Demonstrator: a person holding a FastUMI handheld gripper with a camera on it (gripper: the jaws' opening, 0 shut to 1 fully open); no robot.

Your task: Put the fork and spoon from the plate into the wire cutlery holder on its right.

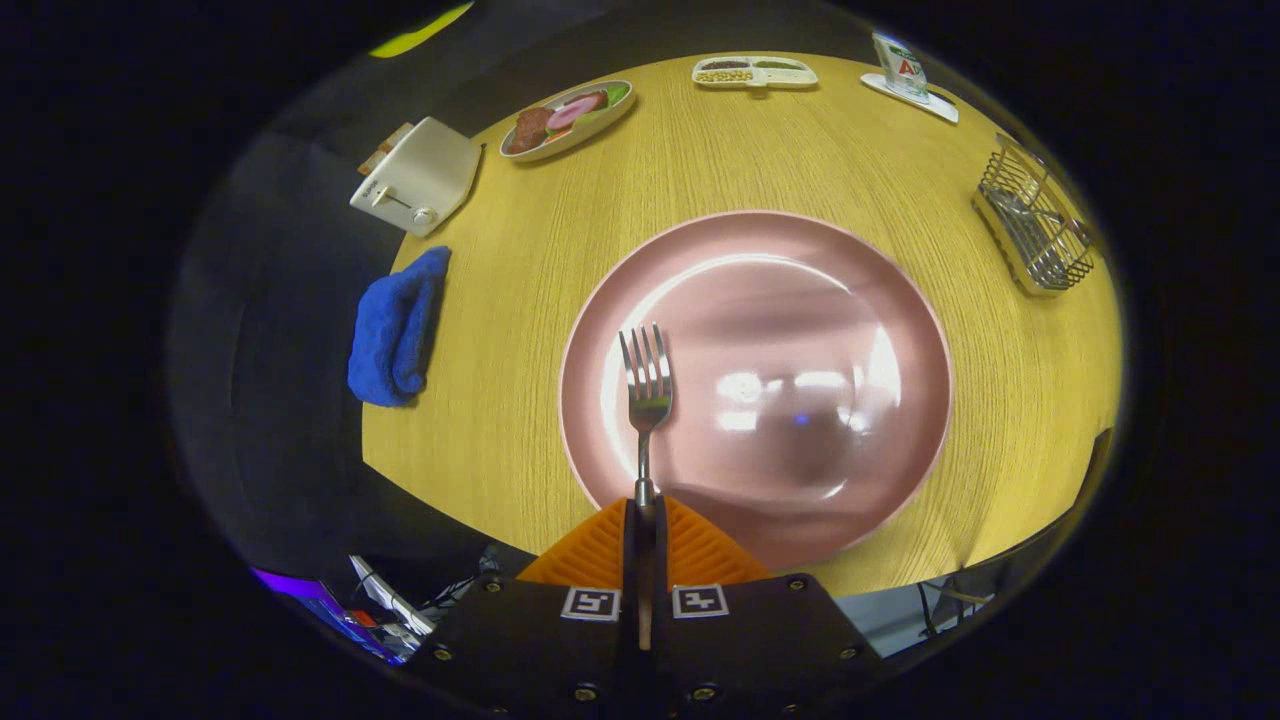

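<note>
Wood-grain desk spreads out under your gripper, with dark booth floor beyond its left edge. Your fingers are drawn in narrow and clamp the handle of the fork between them; its stem runs straight ahead from the fingertips and its tines point away from you, over the left half of the pink plate. You cannot tell whether the fork's head touches the plate or is held just above it. The plate sits at the middle of the desk, right ahead of the fingers, its glossy surface bare apart from the fork. The wire cutlery holder stands near the desk's right edge, well apart from the fingers and beyond the plate's right rim; something metallic lies inside it, too small to identify. At the left edge lie a blue cloth and a white toaster. Along the far edge sit a dish of food, a divided tray and a small carton.
</note>
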